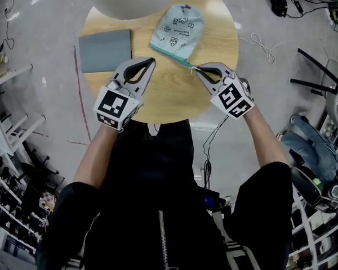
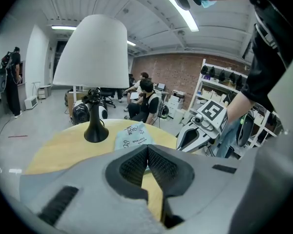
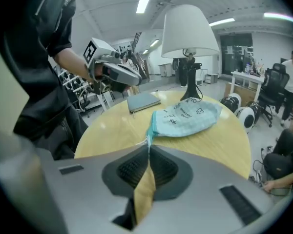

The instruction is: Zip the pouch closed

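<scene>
Right gripper (image 1: pixel 195 67) — fingers (image 3: pixel 168 168) tight on pouch (image 1: pixel 178 30) zip end

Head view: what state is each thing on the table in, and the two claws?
Pouch, lying flat on the table; zipped or not, can't tell.
Zip pull, pinched at the pouch's corner.
Right claw, shut on the zip pull.
Left claw, shut, gripping nothing.
Lamp, upright.
Grey notebook, closed, lying flat.
</scene>
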